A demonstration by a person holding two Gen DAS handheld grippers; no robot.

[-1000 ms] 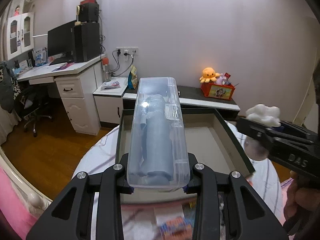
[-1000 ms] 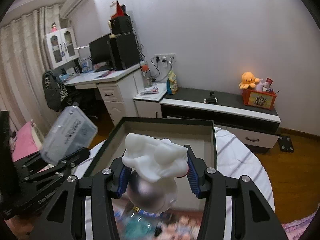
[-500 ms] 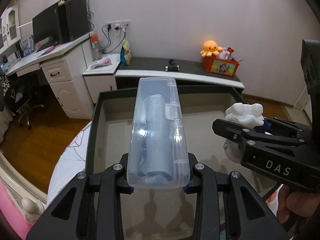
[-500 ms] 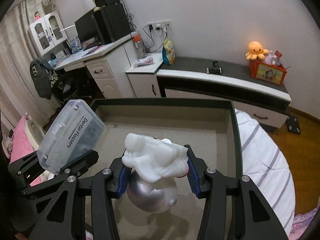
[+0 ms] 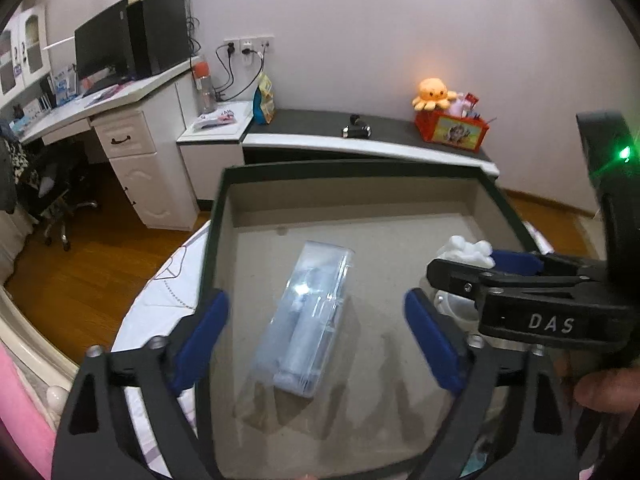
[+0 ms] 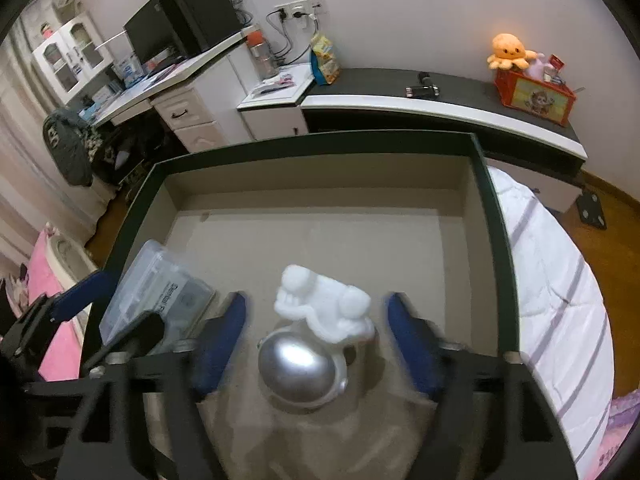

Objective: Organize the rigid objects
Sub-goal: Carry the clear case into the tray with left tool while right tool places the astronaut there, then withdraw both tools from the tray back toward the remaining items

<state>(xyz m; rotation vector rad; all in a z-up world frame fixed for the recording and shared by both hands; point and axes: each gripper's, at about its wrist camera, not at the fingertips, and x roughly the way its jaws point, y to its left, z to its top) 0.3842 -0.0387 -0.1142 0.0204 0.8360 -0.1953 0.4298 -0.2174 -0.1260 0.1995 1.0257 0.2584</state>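
Nearby, orange octopus plush (image 5: 434, 92) on sideboard (image 5: 400, 140)

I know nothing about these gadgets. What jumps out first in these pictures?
A big dark-rimmed box fills both views. Inside lie a clear plastic case on the left and a white figurine with a silver dome to its right. Each sits between open blue-padded tongs, left and right, whose jaws have just been opening.

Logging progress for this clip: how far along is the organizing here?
Done: the clear plastic case lies in the dark-rimmed cardboard box, and the white-and-silver astronaut figurine sits there too. In hand: nothing; the left gripper and right gripper have just been opening, fingers clear of both. Left: pulling back; no other items are visible.
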